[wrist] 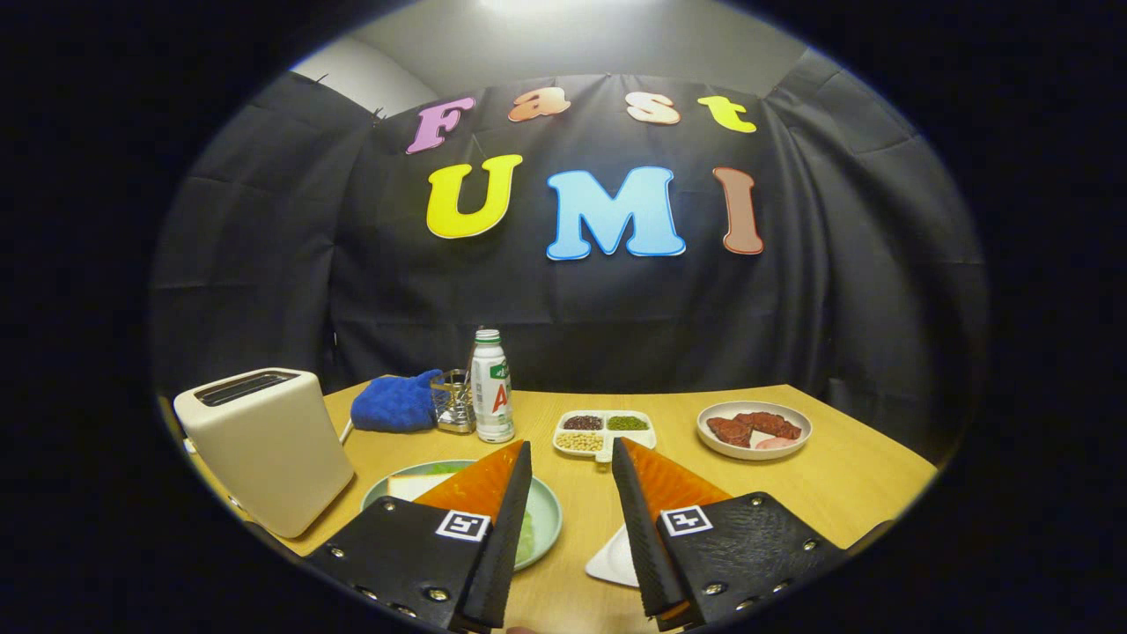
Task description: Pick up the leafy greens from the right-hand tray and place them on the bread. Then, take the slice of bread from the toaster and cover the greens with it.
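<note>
My gripper (570, 445) hovers open above the wooden table (845, 493), with nothing between its fingers. Under the left finger (511, 511) lies a pale green plate (548, 511). On it a pale slice of bread (412, 486) peeks out beside the finger, and light green leaf (526, 534) shows on the finger's inner side. Whether the leaf is on or under the bread is hidden. A corner of a white tray (613, 560) shows under the right finger (636, 519). The cream toaster (264, 449) stands left of the plate, and no bread rises from its slots.
Beyond the fingers stand a white divided dish of beans (604, 431), a white bottle (491, 387), a small metal holder (453, 401) and a blue cloth (394, 403). A plate of red meat (754, 429) sits to the far right. The table edge runs close on the right.
</note>
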Demonstrator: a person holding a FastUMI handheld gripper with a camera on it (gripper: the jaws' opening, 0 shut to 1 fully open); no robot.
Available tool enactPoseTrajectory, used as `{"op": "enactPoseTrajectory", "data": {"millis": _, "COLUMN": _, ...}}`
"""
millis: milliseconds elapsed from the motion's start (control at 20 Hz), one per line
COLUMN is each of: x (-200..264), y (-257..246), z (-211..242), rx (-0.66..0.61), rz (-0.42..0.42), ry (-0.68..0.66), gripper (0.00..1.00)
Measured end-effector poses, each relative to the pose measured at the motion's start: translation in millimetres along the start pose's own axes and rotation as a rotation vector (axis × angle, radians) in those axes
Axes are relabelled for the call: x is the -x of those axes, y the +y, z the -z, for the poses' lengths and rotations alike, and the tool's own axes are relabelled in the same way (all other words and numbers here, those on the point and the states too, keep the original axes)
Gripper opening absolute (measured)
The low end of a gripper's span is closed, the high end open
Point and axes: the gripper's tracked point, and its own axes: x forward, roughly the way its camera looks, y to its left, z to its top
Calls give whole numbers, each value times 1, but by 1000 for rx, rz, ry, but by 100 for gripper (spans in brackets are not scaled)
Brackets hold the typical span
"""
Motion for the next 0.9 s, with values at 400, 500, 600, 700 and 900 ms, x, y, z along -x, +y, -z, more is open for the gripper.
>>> {"op": "enactPoseTrajectory", "data": {"millis": 400, "x": 19, "y": -84, "z": -15, "rx": 51, "rz": 72, "ry": -44, "gripper": 56}}
{"op": "enactPoseTrajectory", "data": {"millis": 500, "x": 20, "y": -108, "z": -5, "rx": 56, "rz": 80, "ry": -19, "gripper": 56}}
{"op": "enactPoseTrajectory", "data": {"millis": 600, "x": 23, "y": -132, "z": 11, "rx": 53, "rz": 60, "ry": 25, "gripper": 56}}
{"op": "enactPoseTrajectory", "data": {"millis": 700, "x": 31, "y": -166, "z": 20, "rx": 36, "rz": 62, "ry": 59, "gripper": 56}}
{"op": "enactPoseTrajectory", "data": {"millis": 900, "x": 60, "y": -251, "z": 16, "rx": 135, "rz": 180, "ry": 29, "gripper": 56}}
